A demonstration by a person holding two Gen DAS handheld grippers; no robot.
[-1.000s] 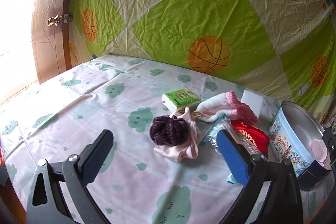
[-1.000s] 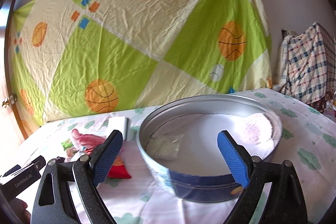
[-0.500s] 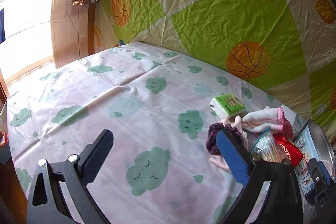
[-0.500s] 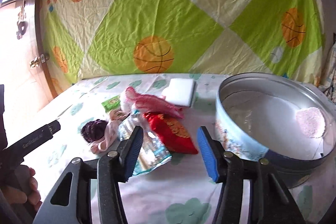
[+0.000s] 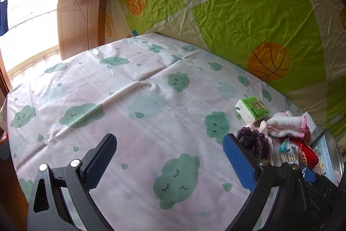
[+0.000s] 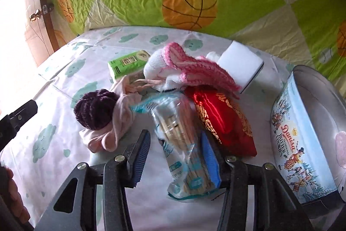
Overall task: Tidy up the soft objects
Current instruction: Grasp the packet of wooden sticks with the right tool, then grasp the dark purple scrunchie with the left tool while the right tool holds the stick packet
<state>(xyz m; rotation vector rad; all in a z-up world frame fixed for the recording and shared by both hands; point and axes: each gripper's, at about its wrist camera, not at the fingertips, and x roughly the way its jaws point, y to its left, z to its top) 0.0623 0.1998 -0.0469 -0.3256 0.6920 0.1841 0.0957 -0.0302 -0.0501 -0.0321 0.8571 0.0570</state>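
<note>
1. The soft objects lay heaped together on the cloud-printed bedsheet (image 6: 64,105): a dark purple knitted scrunchie (image 6: 95,109) resting on a pale pink drawstring pouch (image 6: 112,133), a white sock with pink knitted trim (image 6: 183,68), a glossy red embroidered satin pouch (image 6: 225,120), and a clear plastic packet of cotton swabs (image 6: 183,144) lying nearest the viewer.
2. A round blue printed butter-cookie tin (image 6: 302,155) stood open just right of the heap, a pale pink pad visible inside.
3. A second earlier the right gripper (image 6: 175,153) had hung wide open over that tin; it had since swung left and dipped onto the pile.
4. Its blue-padded jaws had closed to roughly half width and now straddled the swab packet, one pad apparently against its right edge, the left pad with a gap, so no firm hold yet.
5. The left gripper (image 5: 168,157) had drifted away left, jaws fully spread over bare sheet, holding nothing.
6. I judged the packet to be next for the tin, with nearly all the sorting still ahead.
</note>
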